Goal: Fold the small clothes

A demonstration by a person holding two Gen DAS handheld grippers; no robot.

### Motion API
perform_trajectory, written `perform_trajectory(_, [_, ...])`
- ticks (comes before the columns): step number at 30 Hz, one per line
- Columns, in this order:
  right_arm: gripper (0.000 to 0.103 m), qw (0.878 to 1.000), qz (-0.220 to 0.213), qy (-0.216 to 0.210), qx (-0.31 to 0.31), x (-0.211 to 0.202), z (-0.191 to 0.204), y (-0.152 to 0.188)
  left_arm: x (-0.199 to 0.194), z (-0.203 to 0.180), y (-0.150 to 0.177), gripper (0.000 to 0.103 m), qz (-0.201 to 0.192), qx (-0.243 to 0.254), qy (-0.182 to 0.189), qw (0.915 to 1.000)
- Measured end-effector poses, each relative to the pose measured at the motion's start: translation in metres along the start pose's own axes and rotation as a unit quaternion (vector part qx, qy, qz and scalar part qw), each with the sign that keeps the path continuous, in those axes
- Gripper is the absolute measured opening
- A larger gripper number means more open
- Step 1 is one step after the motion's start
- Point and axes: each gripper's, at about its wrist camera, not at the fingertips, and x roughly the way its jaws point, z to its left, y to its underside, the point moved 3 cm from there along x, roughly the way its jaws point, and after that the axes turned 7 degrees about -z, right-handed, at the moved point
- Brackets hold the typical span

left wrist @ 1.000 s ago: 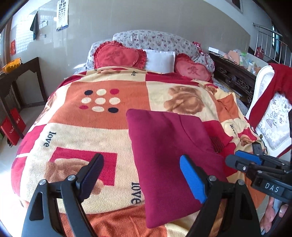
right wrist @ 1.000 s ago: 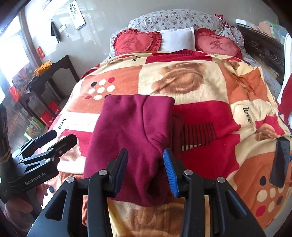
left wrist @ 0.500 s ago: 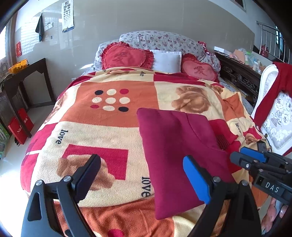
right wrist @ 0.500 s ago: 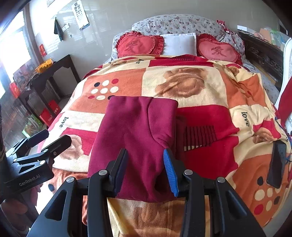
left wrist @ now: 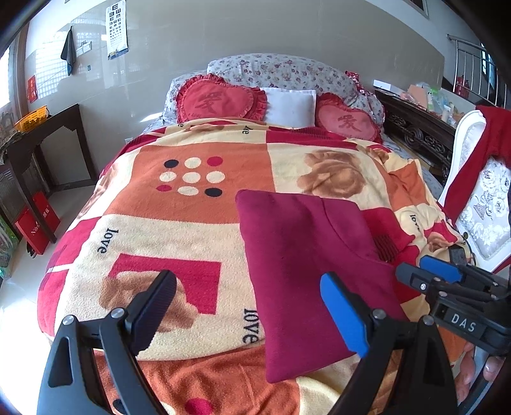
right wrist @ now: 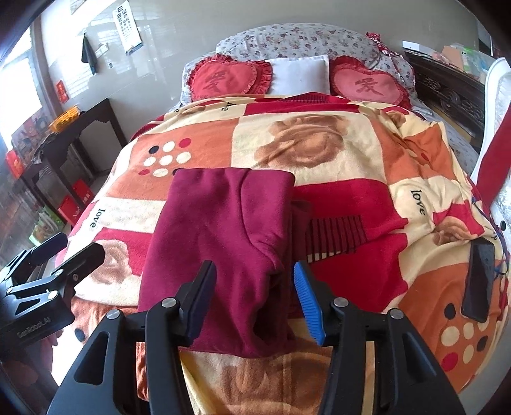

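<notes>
Now mid-fold: garment (right wrist: 220, 242) flat on blanket (right wrist: 335, 153). Right gripper (right wrist: 254, 300) jaws just opening, empty above its near edge; left gripper (left wrist: 247, 314) wide, empty. Next: grab hem, fold over.

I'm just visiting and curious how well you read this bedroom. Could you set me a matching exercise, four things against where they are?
Things:
1. maroon garment
2. dark phone
3. white pillow
4. eye chart

Places:
A. hanging on the wall
B. between the two red heart cushions
C. folded on the blanket, ahead of both grippers
D. near the blanket's right edge

Pairs: 1-C, 2-D, 3-B, 4-A
</notes>
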Motion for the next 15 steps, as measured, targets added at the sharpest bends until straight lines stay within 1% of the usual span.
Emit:
perform_trajectory(5, [0.040, 1.000, -0.006, -0.005, -0.002, -0.002, 0.002, -0.004, -0.004, -0.003, -0.005, 0.094, -0.005, 0.001, 0.002, 1.0000])
perform_trajectory(11, [0.043, 1.000, -0.017, -0.006, -0.004, -0.006, 0.003, -0.008, -0.009, -0.006, -0.010, 0.095, -0.009, 0.002, 0.009, 0.9999])
perform_trajectory(15, [0.044, 1.000, -0.022, -0.002, -0.004, -0.008, 0.002, -0.010, -0.011, -0.007, -0.013, 0.100, -0.012, 0.001, 0.018, 0.9998])
